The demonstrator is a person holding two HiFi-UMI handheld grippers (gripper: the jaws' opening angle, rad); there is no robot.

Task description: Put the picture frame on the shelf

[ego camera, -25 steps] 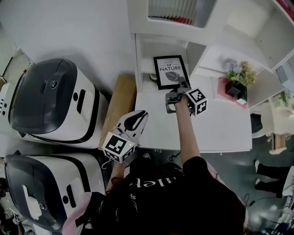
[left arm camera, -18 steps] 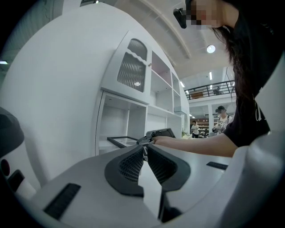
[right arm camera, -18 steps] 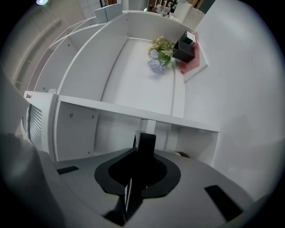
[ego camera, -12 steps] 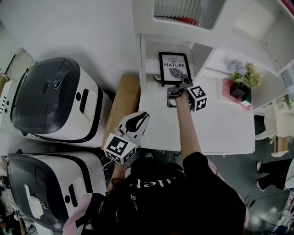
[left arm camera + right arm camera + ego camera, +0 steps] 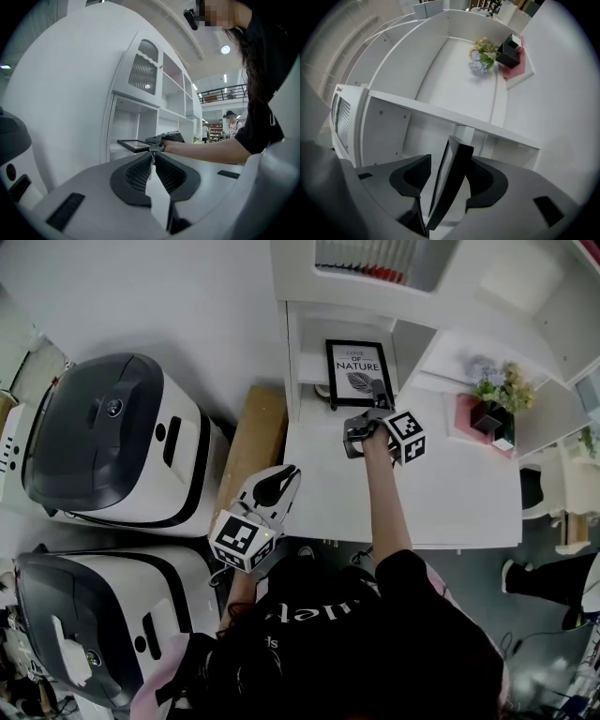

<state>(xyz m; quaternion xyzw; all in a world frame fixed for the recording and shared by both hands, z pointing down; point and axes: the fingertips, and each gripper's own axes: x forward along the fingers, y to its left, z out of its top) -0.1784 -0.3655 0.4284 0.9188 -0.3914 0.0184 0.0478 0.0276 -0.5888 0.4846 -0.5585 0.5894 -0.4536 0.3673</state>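
Observation:
A black picture frame [image 5: 358, 373] with a leaf print stands in the lower left compartment of the white shelf unit [image 5: 309, 352]. My right gripper [image 5: 374, 403] is at its lower right edge. In the right gripper view the frame [image 5: 451, 178] stands edge-on between the jaws, which are opening. A gap shows at the left pad [image 5: 417, 174]. My left gripper [image 5: 285, 474] hangs near the table's front left corner, shut and empty. In the left gripper view its fingertips [image 5: 151, 157] meet, and the frame [image 5: 135, 145] is seen far ahead.
Two white-and-dark machines [image 5: 112, 442] [image 5: 89, 624] stand on the floor at the left, with a wooden board [image 5: 251, 442] beside the shelf. A potted flower [image 5: 495, 392] on a pink tray stands at the back right of the white table [image 5: 450, 493]. A person [image 5: 230, 123] stands far off.
The frame and my right gripper have shifted slightly further into the shelf compartment. The left gripper has stayed where it was.

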